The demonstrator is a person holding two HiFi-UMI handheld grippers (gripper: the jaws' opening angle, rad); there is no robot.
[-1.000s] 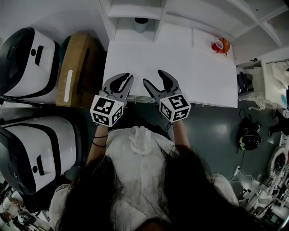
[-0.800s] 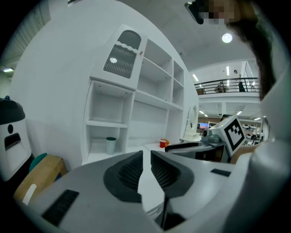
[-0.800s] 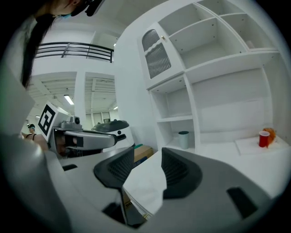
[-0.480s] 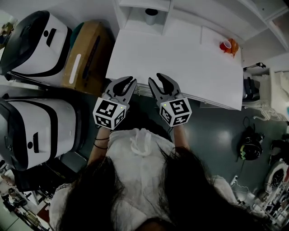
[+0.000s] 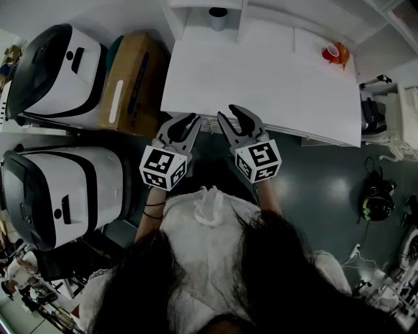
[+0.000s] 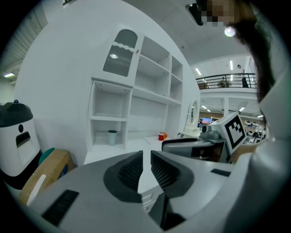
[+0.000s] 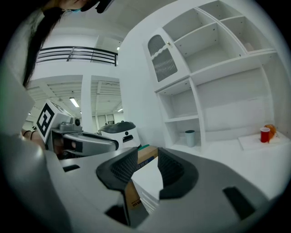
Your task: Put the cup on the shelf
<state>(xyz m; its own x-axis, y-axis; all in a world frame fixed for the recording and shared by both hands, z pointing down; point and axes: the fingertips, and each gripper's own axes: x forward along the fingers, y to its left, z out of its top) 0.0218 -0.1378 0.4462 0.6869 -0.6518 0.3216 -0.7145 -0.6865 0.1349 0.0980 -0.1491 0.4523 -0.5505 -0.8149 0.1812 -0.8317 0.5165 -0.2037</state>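
A grey-blue cup (image 5: 218, 17) stands upright in the low left cubby of the white shelf unit (image 5: 196, 26), also seen in the left gripper view (image 6: 112, 137) and the right gripper view (image 7: 189, 138). A red cup (image 5: 331, 52) sits far right on the white table (image 5: 261, 72). Both grippers hover side by side at the table's near edge, far from either cup. My left gripper (image 5: 186, 121) has its jaws drawn almost together, nothing in them (image 6: 146, 154). My right gripper (image 5: 228, 113) has just been closing and keeps a narrow gap, empty (image 7: 148, 152).
Two large white-and-black machines (image 5: 59, 78) (image 5: 65, 196) and a brown cardboard box (image 5: 134, 85) stand left of the table. An orange thing lies beside the red cup. Upper shelf compartments (image 7: 218, 54) look bare. Dark floor with cables and gear lies to the right (image 5: 375, 196).
Both grippers have drawn back from over the table to its near edge. The right jaws have narrowed from wide open to a slim gap. The cups have not moved.
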